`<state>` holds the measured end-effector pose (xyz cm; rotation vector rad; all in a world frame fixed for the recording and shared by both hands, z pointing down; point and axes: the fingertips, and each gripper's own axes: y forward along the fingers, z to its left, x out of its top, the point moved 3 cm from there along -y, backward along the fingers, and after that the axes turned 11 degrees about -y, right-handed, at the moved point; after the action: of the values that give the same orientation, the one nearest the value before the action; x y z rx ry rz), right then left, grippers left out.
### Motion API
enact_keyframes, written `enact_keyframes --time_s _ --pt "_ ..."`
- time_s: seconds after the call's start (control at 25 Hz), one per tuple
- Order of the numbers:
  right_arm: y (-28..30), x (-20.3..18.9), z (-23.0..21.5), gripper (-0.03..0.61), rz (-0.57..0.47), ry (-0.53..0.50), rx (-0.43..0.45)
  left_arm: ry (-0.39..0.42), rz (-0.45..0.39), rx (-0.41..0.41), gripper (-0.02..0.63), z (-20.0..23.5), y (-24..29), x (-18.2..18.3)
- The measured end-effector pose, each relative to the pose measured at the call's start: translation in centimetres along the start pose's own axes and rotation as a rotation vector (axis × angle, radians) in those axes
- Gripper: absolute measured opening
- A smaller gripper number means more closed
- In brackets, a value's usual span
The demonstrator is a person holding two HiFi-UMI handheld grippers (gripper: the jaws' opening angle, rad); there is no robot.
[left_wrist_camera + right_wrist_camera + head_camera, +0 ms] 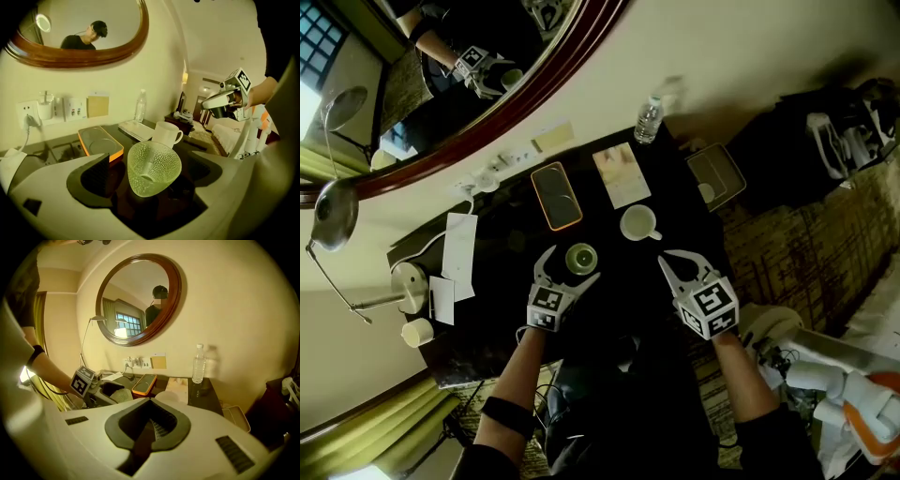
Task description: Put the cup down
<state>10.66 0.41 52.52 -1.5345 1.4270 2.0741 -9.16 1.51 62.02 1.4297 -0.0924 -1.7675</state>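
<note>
A small dimpled glass cup (581, 258) stands on the dark table (609, 309), near its middle. In the left gripper view the cup (153, 168) sits between the two jaws with a gap on each side, and neither pad touches it. My left gripper (574, 267) is open around it. My right gripper (672, 267) hovers to the right of the cup, apart from it. In the right gripper view its jaws (149, 425) are pressed together with nothing between them.
A white mug (639, 223) stands just behind the cup. An orange-rimmed tray (556, 195), a booklet (622, 174) and a water bottle (648, 119) lie further back by the wall. Papers (459, 246) and a lamp base (403, 286) are at the left. A round mirror (487, 84) hangs above.
</note>
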Motion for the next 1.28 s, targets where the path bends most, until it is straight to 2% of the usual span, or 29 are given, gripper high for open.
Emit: enact_keyframes --time_s 0.32,0.36,0.48,0.76,0.96,1.28 --pt "0.4 -1.8 -0.4 0.014 0.036 -0.012 0.016 0.049 0.0 -0.015 0.511 -0.8 2.5 -1.1" --pt "0.5 -1.9 -0.5 0.012 0.039 -0.013 0.018 0.051 -0.005 -0.009 0.5 -0.8 2.6 -1.1" --pt "0.5 -2.3 -0.9 0.014 0.043 -0.008 0.021 0.052 -0.016 0.011 0.403 -0.6 2.8 -0.8" --pt "1.6 -3.3 -0.6 0.014 0.051 0.001 0.048 0.045 -0.024 0.026 0.393 0.1 2.5 -0.3" --pt "3.1 -2.6 0.2 0.014 0.033 -0.023 0.095 0.044 -0.051 0.045 0.393 1.3 2.4 2.4" --pt "7.3 1.7 3.6 0.014 -0.027 -0.119 0.243 0.116 -0.105 0.048 0.393 4.0 3.4 9.3"
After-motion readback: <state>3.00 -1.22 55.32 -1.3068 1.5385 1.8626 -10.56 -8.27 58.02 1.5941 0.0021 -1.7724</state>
